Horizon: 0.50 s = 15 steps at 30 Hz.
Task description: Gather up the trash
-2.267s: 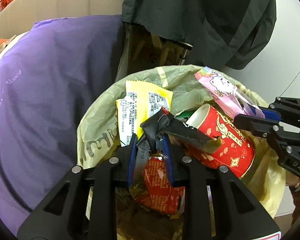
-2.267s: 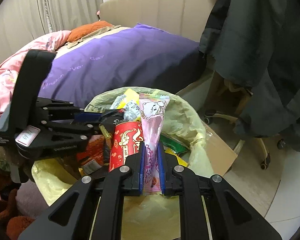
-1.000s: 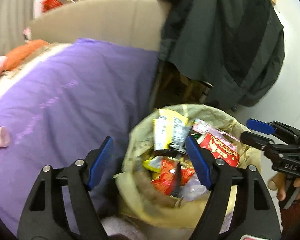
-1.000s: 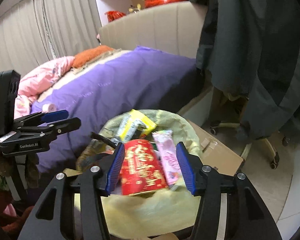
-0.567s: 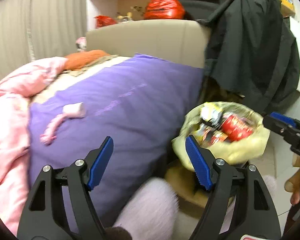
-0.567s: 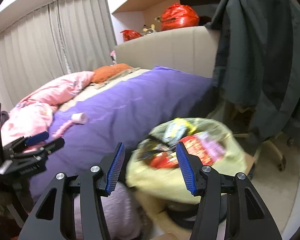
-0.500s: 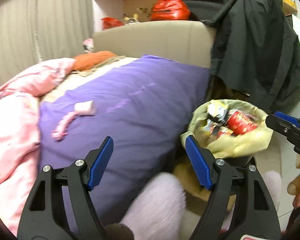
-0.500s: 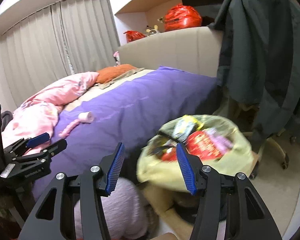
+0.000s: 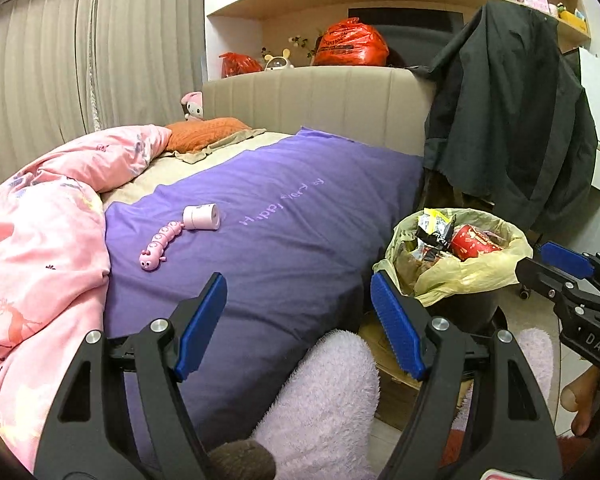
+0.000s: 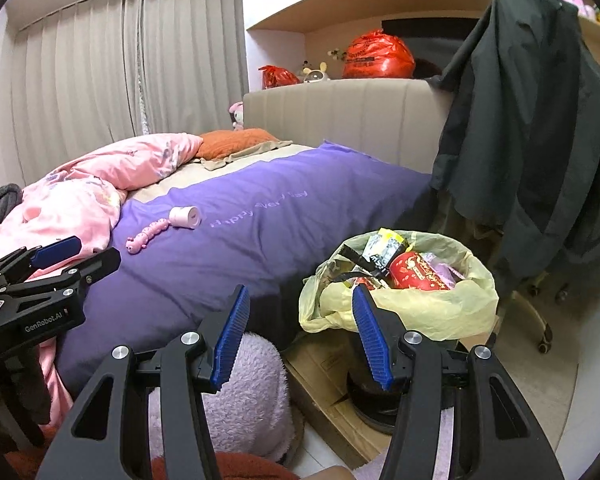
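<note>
A trash bin lined with a yellowish bag [image 9: 472, 276] [image 10: 440, 308] stands on the floor beside the bed, full of wrappers. A red paper cup [image 9: 474, 238] [image 10: 416, 272] and a yellow and black wrapper [image 9: 434, 224] [image 10: 386, 250] poke out on top. My left gripper [image 9: 298, 320] is open and empty, back from the bin, over the bed's edge. My right gripper [image 10: 298, 326] is also open with nothing between its blue pads, the bin just beyond its right finger. Each gripper shows at the edge of the other's view.
A purple blanket [image 9: 284, 216] covers the bed, with a pink caterpillar toy [image 9: 158, 246] and a small pink roll [image 9: 202, 216] on it. A pink quilt [image 9: 40, 240] lies at left. A dark jacket [image 9: 512, 120] hangs right of the bin. A fluffy lilac stool [image 10: 248, 392] and cardboard [image 10: 328, 380] are near.
Both grippers let go of their wrappers into the bin, opened, then pulled back and up. The bin shrank and slid right; the whole bed came into view.
</note>
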Tool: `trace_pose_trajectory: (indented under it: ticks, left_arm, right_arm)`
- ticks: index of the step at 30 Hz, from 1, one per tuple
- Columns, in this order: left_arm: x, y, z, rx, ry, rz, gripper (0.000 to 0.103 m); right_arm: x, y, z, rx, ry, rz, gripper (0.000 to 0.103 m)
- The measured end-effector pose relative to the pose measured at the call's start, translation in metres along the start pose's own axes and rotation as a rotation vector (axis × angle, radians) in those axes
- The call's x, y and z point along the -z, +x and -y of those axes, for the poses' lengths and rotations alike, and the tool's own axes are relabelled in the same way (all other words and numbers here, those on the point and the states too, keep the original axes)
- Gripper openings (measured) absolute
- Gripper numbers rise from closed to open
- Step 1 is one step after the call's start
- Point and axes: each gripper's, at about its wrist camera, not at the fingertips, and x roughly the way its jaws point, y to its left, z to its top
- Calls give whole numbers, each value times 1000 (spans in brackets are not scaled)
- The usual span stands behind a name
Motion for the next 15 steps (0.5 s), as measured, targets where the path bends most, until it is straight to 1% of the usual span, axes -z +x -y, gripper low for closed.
trace_pose_trajectory:
  ticks: [6, 15]
  left_arm:
    - [-2, -4, -1, -2, -4, 14, 71]
    - [-2, -6, 2, -3, 12, 15, 71]
  right_arm:
    - [1, 1, 6, -15, 13, 4, 51]
    - [2, -2, 11, -1, 25, 14, 51]
